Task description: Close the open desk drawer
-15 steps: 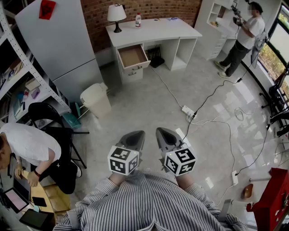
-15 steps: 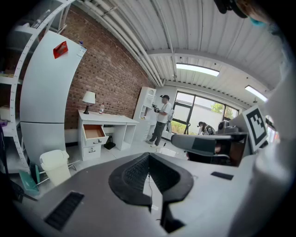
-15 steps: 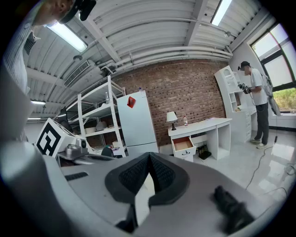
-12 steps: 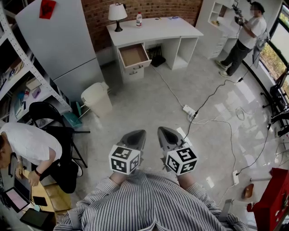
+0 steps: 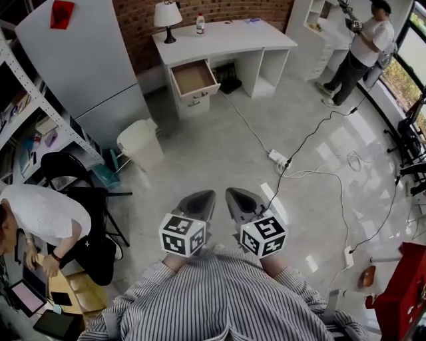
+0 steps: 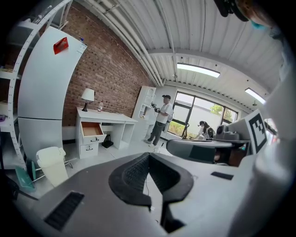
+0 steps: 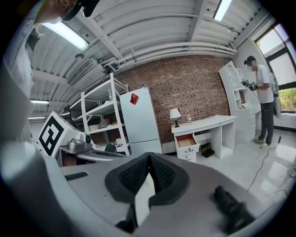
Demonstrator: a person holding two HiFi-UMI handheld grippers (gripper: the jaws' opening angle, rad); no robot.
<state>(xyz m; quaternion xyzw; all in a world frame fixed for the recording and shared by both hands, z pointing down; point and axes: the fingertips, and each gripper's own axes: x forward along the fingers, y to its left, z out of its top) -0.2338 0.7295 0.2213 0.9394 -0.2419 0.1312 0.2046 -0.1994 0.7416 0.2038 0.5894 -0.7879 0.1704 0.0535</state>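
Viewpoint: looking steeply down over a striped shirt at a pale, glossy floor (image 5: 219, 146).
Left tool (image 5: 200, 200): held low in front of the body, jaws pressed together with nothing between them (its own camera shows the ribbed pads meeting at the tip).
Right tool (image 5: 238, 198): just beside the left one, jaws likewise clenched and empty.
Drawer (image 5: 194, 76): the task's thing, pulled out and open, its brown inside showing; it is the top drawer at the left end of the white worktop (image 5: 226, 36), across the room and well apart from both tools.
On the worktop: a table lamp (image 5: 167, 13) and a small bottle (image 5: 200, 24) near the back, against a brick wall.
Floor between: a white bin (image 5: 141, 145) to the left, and a power strip (image 5: 277, 158) with cables trailing right.
People: one standing (image 5: 359, 46) at far right by white shelves; one bent over (image 5: 40, 213) at lower left.
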